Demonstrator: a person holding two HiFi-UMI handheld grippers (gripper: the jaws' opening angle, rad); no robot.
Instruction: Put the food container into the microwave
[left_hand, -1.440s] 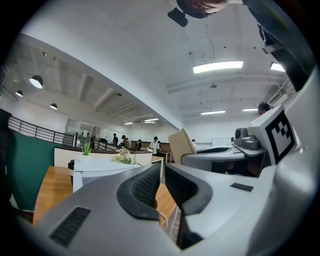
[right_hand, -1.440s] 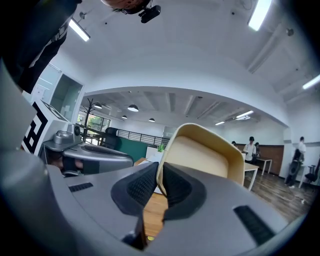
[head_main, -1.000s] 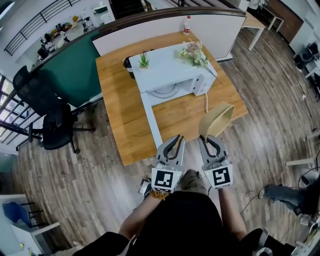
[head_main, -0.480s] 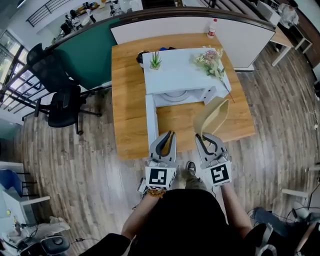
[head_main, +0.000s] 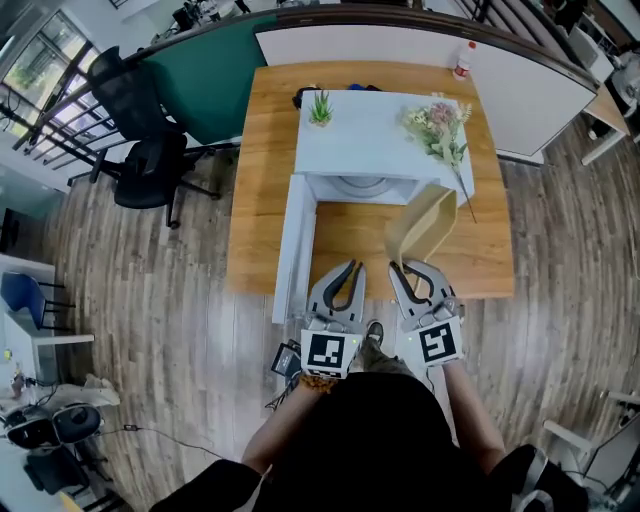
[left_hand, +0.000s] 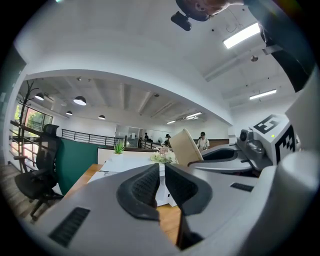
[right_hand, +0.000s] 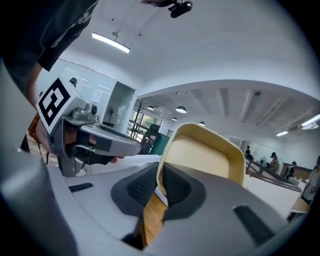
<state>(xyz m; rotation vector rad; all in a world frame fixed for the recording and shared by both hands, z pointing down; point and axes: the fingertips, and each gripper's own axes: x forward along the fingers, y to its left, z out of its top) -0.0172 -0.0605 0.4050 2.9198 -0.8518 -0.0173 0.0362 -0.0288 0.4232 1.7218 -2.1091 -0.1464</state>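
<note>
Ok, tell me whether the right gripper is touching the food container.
Touching. The right gripper view shows the right gripper with its jaws closed on the rim of the food container.

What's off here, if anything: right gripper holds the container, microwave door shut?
The door is open, not shut: the head view shows it swung out from the microwave. The right gripper does hold the container.

Microwave (head_main: 375, 135) is sitting on the desk (head_main: 258, 200), upper centre of frame, its door (head_main: 290, 245) swinging out toward lower left. Plant (head_main: 320, 107) is standing on its top at left, flowers (head_main: 440, 130) lying at right. Food container (head_main: 422, 225) is hanging before the opening, between the right hand-held gripper (head_main: 400, 270) jaws. Left hand-held gripper (head_main: 348, 270) is sitting just left of it.
</note>
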